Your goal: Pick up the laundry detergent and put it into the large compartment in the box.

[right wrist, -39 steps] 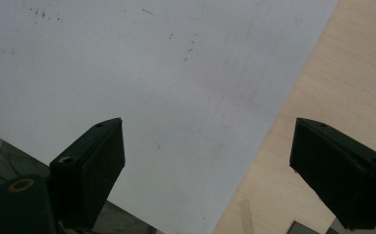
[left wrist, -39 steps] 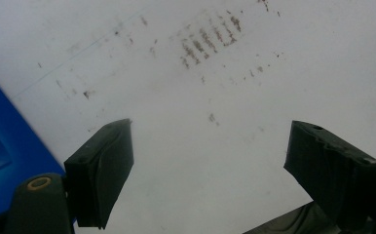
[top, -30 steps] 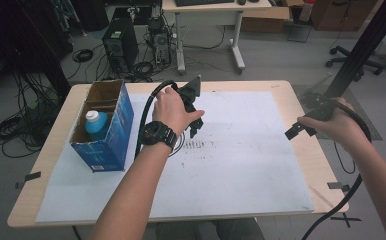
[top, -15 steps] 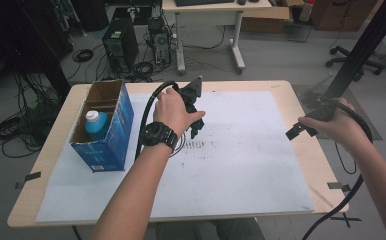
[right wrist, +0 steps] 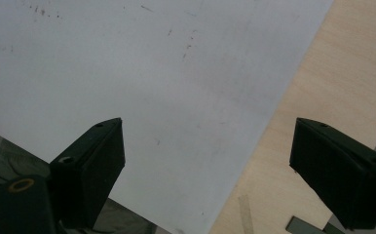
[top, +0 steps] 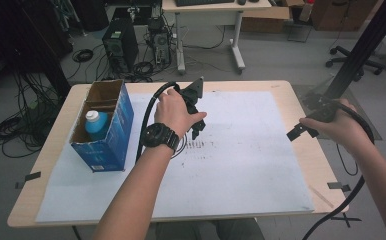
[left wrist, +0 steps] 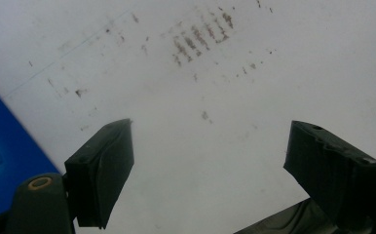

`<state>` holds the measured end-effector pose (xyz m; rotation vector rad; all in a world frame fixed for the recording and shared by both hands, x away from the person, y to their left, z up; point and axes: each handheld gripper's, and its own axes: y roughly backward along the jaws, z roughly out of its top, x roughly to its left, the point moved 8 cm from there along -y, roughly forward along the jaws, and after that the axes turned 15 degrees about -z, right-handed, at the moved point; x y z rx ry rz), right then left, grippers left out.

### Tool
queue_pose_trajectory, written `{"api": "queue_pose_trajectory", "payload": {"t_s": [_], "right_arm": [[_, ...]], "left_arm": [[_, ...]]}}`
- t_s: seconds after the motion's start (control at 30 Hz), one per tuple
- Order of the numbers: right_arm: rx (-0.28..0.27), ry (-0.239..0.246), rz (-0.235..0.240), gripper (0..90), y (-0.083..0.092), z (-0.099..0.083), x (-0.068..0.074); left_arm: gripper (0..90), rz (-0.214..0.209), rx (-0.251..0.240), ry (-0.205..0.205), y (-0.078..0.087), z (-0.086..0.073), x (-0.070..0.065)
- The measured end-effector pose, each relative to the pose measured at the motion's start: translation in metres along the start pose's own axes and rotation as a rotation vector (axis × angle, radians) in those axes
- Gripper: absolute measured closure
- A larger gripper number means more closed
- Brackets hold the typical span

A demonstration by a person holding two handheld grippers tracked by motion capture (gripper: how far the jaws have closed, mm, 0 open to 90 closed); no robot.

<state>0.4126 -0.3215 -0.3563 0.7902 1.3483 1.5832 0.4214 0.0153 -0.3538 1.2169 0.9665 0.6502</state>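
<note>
Perhaps unreadable print on blue box (top: pixel 112 145)

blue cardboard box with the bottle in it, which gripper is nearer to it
Left. The left gripper hovers over the white paper sheet just right of the blue cardboard box. The right gripper is at the table's far right edge, across the sheet.

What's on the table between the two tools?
Nothing but bare white sheet between the left tool and right tool, in the high view.
</note>
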Motion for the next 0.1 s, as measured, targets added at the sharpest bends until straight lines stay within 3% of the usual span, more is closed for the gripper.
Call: {"api": "queue_pose_trajectory", "payload": {"t_s": [0.1], "right_arm": [[0.0, -0.002, 0.0, 12.7, -0.0002, -0.0001, 0.0]], "left_arm": [[18.3, 0.0, 0.002, 0.0, -0.0006, 0.0, -0.0004]]}}
